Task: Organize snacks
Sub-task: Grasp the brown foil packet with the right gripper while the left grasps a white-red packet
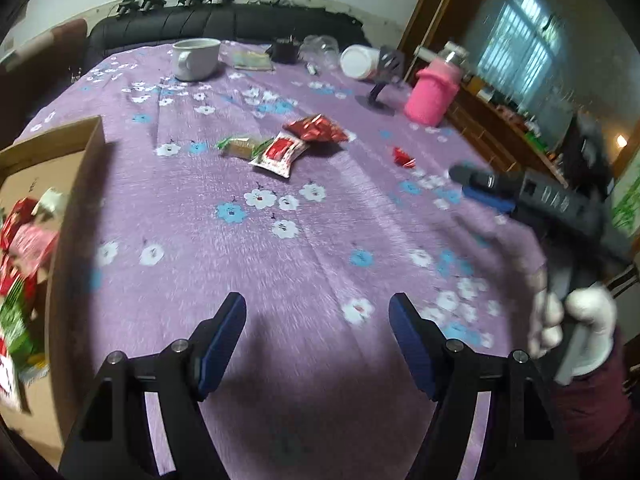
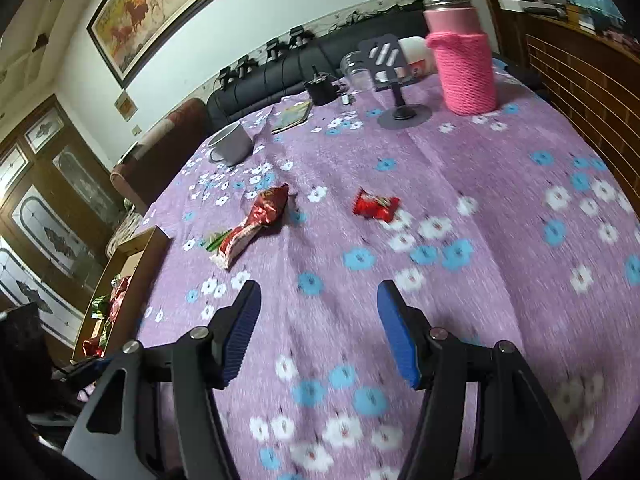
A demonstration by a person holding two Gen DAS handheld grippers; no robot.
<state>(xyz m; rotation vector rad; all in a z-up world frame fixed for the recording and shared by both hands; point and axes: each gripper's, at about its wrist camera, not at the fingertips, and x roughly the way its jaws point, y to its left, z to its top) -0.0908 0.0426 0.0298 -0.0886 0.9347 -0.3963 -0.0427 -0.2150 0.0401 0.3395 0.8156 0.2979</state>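
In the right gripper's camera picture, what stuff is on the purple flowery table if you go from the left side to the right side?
Cardboard box → white mug → dark red snack bag → small red candy packet → grey phone stand → pink knitted bottle.

Four snack packets lie loose on the purple flowered cloth: a dark red foil packet point(image 1: 316, 129), a red-and-white packet point(image 1: 278, 153), a green-ended wafer packet point(image 1: 242, 146) and a small red candy point(image 1: 403, 157). One cardboard box point(image 1: 86, 168) holds more packets, too blurred to count. There is one white mug point(image 1: 196, 59), one pink knitted bottle point(image 1: 432, 94), one phone stand point(image 2: 400, 80) and one white jar point(image 1: 360, 62).
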